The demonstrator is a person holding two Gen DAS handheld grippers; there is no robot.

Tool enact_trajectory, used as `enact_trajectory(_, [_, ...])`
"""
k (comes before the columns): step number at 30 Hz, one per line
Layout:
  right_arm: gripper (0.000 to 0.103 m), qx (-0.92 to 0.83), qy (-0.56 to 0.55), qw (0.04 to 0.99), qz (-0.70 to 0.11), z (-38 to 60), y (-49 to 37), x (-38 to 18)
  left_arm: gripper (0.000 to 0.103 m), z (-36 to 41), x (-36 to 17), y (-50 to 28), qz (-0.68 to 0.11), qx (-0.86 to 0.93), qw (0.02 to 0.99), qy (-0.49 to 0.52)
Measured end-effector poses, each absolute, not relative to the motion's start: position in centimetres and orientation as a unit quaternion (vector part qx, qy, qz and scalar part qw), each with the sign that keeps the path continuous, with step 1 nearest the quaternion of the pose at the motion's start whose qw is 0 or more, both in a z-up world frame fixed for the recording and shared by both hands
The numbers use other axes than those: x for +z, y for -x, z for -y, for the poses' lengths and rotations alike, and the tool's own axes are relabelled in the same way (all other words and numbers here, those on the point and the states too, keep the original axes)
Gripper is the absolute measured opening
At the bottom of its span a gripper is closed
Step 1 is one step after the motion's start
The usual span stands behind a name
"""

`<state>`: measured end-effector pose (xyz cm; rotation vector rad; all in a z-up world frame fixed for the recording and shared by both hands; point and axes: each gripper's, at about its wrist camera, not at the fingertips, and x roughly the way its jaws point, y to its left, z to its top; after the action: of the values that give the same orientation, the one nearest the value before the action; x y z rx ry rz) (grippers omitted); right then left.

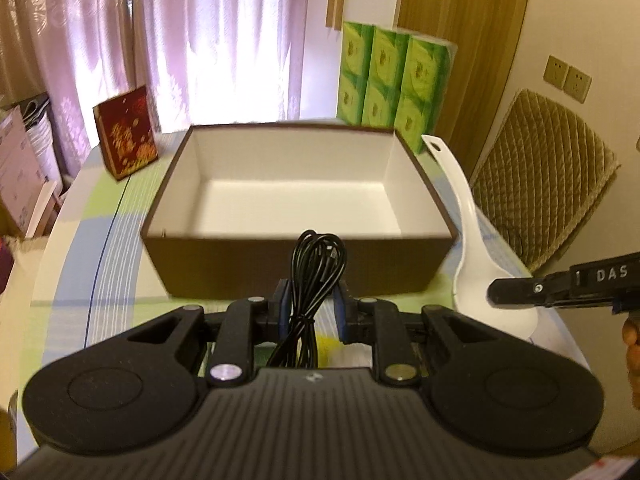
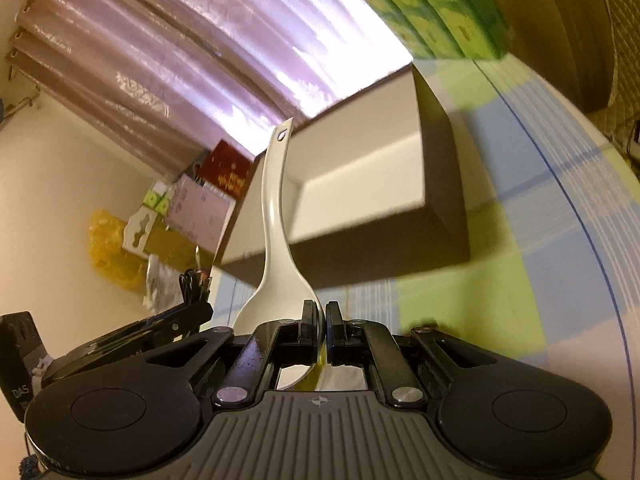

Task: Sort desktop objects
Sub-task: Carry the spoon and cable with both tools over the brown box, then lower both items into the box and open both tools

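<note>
Left wrist view: the brown box fills the middle of the frame and its white inside shows nothing in it, so I judge that the sorting has barely begun. Your left gripper sits low at centre, just short of the box's near wall, its blue pads pressed against a coiled black cable whose loop stands up in front of that wall while the loose ends trail down toward the camera. The camera looks level and straight at the box. At the right edge, your right gripper comes in from the side over the bowl of the white rice spoon, whose handle runs up along the box's right wall. A red patterned box stands at upper left and green tissue packs at upper centre, both beyond the box on the checked tablecloth.

Right wrist view: this frame is rolled hard, so the table slopes up to the right. Your right gripper is nearly closed, pinching the edge of the rice spoon's bowl at lower centre; the handle points up-frame across the box. Your left gripper shows at lower left with the cable. Both items remain outside the box, so both drops are left.
</note>
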<state>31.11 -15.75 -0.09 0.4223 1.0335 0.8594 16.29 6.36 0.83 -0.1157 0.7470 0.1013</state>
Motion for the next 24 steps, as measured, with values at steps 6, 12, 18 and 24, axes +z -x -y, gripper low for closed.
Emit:
enact_trajectory(6, [0.000,0.373,-0.190,0.781,-0.463,11.8,-34.5,0.8,0.018,-9.5,1.7,-21.5,-0.360,0.036,0.930,0.066])
enact_trajectory(12, [0.000,0.340,-0.177,0.795,-0.470,7.8,-37.5,0.2,0.018,-12.4,1.7,-26.9,-0.365,0.022,0.928,0.067])
enact_trajectory(18, [0.000,0.294,-0.159,0.799,-0.499,3.9,-40.5,-2.3,0.018,-13.3,-0.7,-32.2,-0.394,0.014,0.918,0.053])
enact_trajectory(24, [0.000,0.263,-0.136,0.793,-0.533,1.3,-42.8,-5.1,0.018,-14.2,-3.9,-36.5,-0.435,0.008,0.898,0.064])
